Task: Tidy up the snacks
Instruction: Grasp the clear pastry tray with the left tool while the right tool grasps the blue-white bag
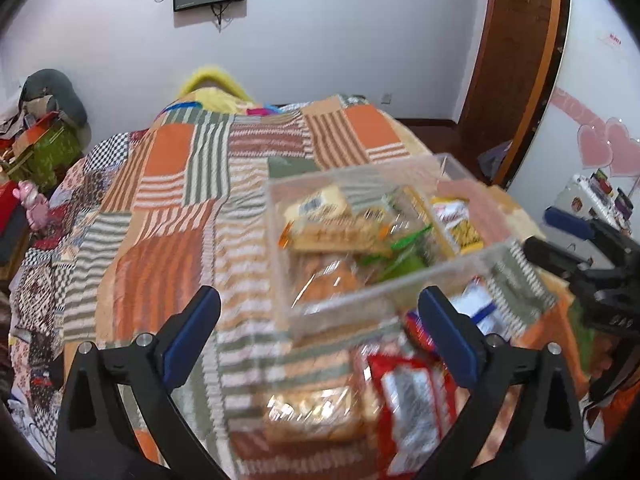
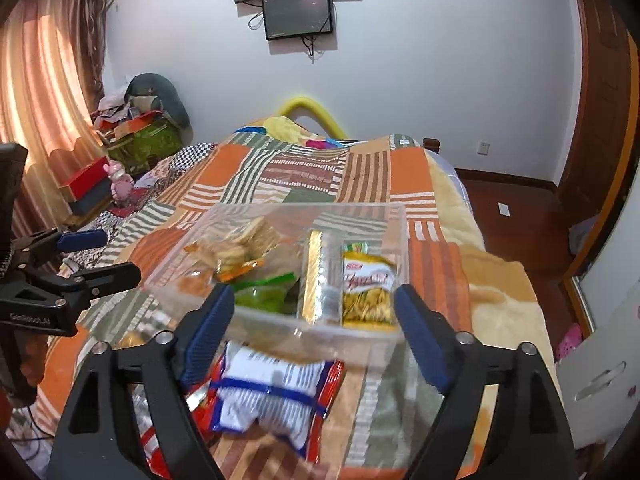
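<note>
Both the left gripper (image 1: 320,332) and right gripper (image 2: 314,330) hang released, empty. Ahead, the clear bin (image 2: 394,224) holds several snacks; the white-and-blue packet (image 2: 268,396) and red packet (image 1: 412,396) beneath them remain unsorted on the bed (image 1: 168,208).

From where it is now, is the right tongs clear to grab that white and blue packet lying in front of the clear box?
Probably yes. The right tongs are open, with the white and blue packet just below them on the blanket, uncovered.

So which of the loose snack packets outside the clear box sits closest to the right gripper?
The white packet with blue stripes, lying just below the open right gripper; the red packet sits farther left, by the left gripper.
</note>
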Motion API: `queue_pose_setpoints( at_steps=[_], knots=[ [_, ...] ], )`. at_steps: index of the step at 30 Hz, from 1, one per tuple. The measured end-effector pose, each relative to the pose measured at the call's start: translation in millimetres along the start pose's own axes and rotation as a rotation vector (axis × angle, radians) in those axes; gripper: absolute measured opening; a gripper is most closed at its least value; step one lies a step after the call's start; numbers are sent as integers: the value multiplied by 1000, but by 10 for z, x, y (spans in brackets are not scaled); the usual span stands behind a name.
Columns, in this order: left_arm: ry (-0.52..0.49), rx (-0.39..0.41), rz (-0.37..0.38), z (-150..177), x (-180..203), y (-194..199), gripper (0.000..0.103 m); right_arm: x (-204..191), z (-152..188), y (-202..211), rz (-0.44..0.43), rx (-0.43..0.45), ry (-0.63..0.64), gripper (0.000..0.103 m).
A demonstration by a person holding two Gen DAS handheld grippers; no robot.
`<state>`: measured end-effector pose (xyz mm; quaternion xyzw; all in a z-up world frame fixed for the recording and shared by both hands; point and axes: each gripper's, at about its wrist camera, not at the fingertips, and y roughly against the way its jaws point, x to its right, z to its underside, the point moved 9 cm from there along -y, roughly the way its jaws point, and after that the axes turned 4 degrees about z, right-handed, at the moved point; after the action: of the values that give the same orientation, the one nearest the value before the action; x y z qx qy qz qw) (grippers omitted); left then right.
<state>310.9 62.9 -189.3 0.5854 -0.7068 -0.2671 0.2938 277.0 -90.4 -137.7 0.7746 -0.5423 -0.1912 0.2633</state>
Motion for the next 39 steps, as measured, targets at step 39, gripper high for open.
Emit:
queue_pose_setpoints(
  at_steps=[39],
  knots=[
    [22, -174, 47, 1061, -123, -415, 74, -414, 819, -549, -67, -253, -23, 68]
  ],
)
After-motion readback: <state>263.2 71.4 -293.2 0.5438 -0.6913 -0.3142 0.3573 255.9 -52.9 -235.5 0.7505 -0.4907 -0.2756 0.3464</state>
